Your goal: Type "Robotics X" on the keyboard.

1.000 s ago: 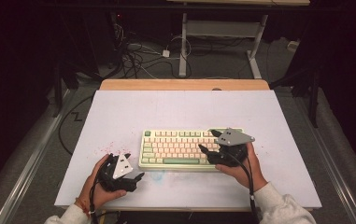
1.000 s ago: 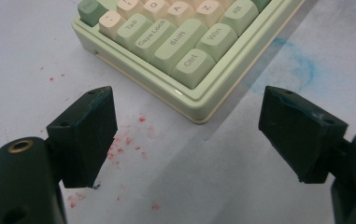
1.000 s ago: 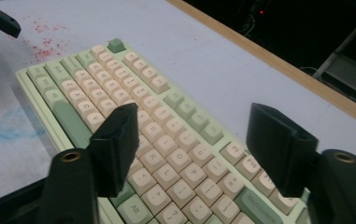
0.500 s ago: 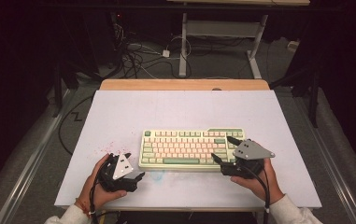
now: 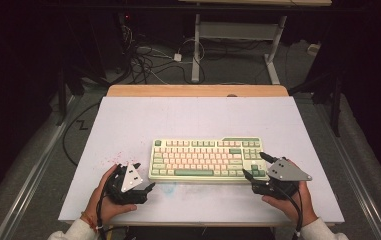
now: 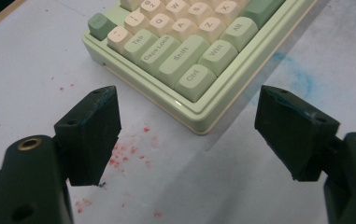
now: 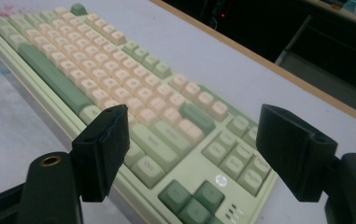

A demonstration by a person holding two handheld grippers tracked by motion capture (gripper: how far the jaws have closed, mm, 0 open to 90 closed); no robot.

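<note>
Moved: my right gripper (image 5: 256,166) has slid off the keys to the keyboard's (image 5: 205,157) right end and a little toward me; the left gripper (image 5: 143,176) kept its place at the near left corner.
Right gripper: jaws wide, a bit wider than a second ago, nothing between them; in the right gripper view they frame the keys at the near right corner without touching.
Left gripper: jaws wide and empty; in the left gripper view the Ctrl corner sits just ahead, between the two, apart from both.
Keyboard: flat on the surface (image 5: 198,117), about mid-width, nearer my edge, long side square to me.
Why this hold: I judge I am flanking the board, one gripper at each end, so both ends can be caught at once and it stays level instead of swinging.
Why wide: open jaws leave room to take the case edge.
Marks: red specks (image 6: 128,150) by the left corner and a blue smear (image 6: 291,70) near the front edge, both on the surface, not in the way.
Risk: pinching keycaps rather than the case.
</note>
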